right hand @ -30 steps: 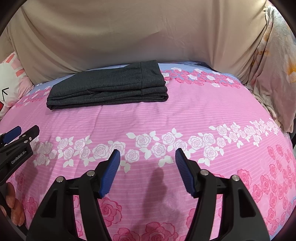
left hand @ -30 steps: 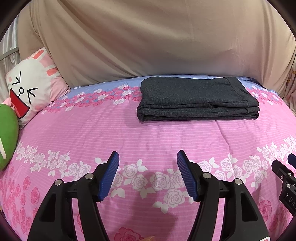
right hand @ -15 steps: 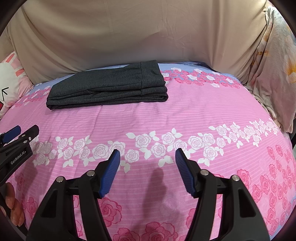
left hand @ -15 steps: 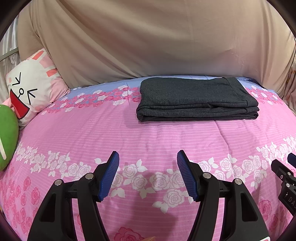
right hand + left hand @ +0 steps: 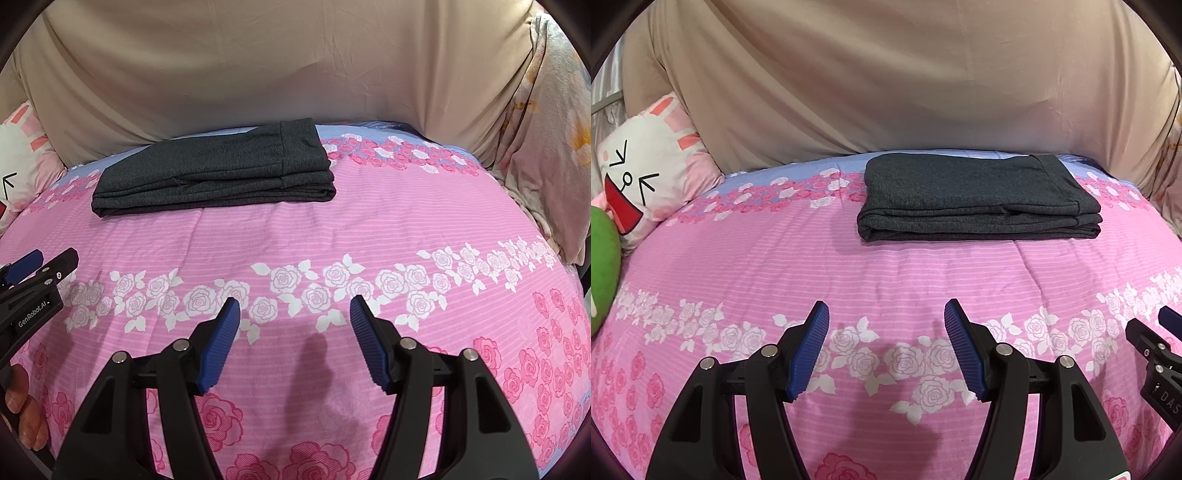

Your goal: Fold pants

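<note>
Dark grey pants [image 5: 975,197] lie folded into a flat rectangular stack at the far side of the pink rose-print bedspread [image 5: 886,273]. The right wrist view has the same pants [image 5: 218,170] at upper left. My left gripper [image 5: 886,325] hovers over the near part of the bed, well short of the pants, open with nothing between its blue pads. My right gripper [image 5: 294,319] is likewise open and empty above the white rose band. Each gripper shows at the edge of the other's view: the right one [image 5: 1160,354], the left one [image 5: 33,273].
A beige sheet [image 5: 905,81] hangs behind the bed. A white cartoon-face pillow [image 5: 642,173] and a green plush [image 5: 602,266] sit at the left; a pale floral cushion [image 5: 546,147] stands at the right. A person's fingers [image 5: 22,406] hold the left tool.
</note>
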{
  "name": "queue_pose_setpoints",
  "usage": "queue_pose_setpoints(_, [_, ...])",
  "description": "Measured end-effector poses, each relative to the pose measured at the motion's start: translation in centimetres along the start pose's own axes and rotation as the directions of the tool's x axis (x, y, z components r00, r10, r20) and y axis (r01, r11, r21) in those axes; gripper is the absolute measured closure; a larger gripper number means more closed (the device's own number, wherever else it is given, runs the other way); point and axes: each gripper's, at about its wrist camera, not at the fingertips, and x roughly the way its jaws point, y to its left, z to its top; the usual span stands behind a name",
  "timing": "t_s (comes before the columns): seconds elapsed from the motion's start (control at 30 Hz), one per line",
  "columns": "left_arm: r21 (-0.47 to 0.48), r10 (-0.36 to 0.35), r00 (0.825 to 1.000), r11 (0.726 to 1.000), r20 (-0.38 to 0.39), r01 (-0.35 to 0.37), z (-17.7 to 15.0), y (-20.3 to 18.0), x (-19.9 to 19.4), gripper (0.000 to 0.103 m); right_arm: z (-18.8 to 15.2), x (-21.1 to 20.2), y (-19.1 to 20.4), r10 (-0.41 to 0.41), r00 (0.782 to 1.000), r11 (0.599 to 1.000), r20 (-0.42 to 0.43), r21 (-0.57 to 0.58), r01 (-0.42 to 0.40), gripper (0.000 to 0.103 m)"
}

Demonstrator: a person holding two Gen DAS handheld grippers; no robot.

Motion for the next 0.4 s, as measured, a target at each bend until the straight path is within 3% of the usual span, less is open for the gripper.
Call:
queue_pose_setpoints(0.17, [0.003,0.026,1.000,1.000,0.009,-0.026,-0.06,-0.06,-0.09,0.034,0.02,0.03,0.04,-0.001,1.000,1.000,0.000,0.001,0.001,0.040])
queue_pose_setpoints(0.4, [-0.001,0.030,0.999,1.000,-0.011,-0.030,-0.08,0.14,0.27,0.033,-0.22,-0.25,-0.31,-0.004,1.000,1.000,0.005,-0.002,0.004,0.035])
